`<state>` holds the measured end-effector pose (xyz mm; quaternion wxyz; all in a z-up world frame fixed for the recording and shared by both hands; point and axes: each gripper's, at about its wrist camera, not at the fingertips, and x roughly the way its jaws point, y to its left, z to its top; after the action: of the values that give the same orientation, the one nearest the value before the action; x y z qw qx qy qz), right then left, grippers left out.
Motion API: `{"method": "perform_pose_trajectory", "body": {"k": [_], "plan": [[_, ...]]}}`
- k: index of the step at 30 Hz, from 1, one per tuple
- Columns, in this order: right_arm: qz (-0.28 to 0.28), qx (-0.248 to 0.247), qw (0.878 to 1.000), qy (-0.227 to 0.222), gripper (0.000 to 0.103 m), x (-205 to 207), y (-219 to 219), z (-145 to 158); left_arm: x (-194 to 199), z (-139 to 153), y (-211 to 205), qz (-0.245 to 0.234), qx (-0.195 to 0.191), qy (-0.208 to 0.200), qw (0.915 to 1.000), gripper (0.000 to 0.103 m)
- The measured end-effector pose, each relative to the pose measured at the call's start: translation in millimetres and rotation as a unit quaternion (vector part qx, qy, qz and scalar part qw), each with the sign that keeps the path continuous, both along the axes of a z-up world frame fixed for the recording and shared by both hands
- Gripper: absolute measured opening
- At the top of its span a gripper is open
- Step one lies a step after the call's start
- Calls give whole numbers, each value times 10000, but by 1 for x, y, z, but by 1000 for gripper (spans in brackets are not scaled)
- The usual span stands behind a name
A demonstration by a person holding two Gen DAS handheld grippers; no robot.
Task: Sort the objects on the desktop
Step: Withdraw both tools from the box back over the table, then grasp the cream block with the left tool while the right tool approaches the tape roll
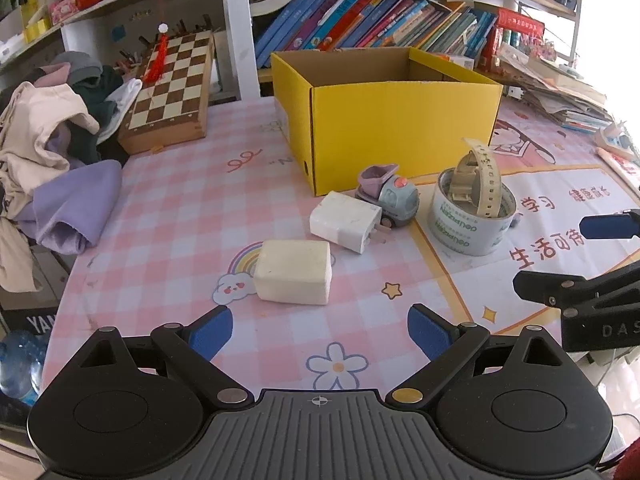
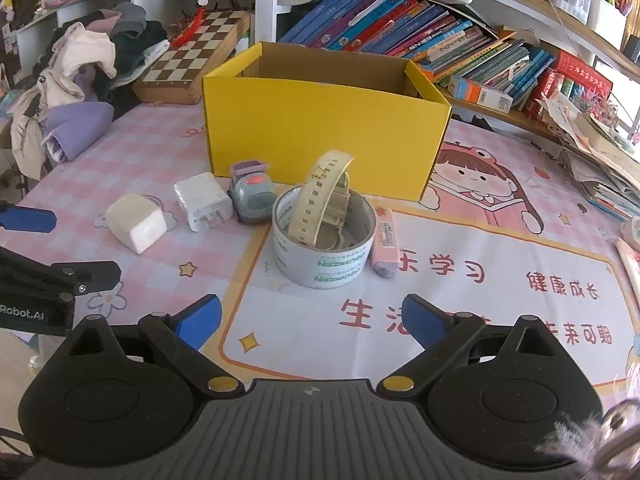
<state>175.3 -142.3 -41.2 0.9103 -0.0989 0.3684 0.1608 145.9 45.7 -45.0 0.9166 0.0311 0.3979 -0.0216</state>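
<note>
An open yellow cardboard box stands at the back of the desk. In front of it lie a cream block, a white plug charger, a small grey-and-purple toy truck, a tape roll with a beige watch standing in it, and a pink eraser. My left gripper is open just short of the cream block. My right gripper is open just short of the tape roll.
A pile of clothes and a wooden chessboard sit at the left. Books fill the shelf behind the box. Stacked papers crowd the right edge. The desk's left edge drops off near a water bottle.
</note>
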Motion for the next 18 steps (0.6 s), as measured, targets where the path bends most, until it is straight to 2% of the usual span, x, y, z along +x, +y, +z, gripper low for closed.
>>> {"method": "perform_pose_trajectory", "body": {"k": [4,13,18], "plan": [[-58,-53,10000,10,97,3,0,-1,-1,3,-4,-89,63,-101,9999,96],[-44,-82,9999,42,97,7,-3,-1,3,0,-1,57,-40,-57,10000,96],[51,-43,10000,58,95,10,-3,-1,4,-2,-3,82,108,-127,9998,95]]}}
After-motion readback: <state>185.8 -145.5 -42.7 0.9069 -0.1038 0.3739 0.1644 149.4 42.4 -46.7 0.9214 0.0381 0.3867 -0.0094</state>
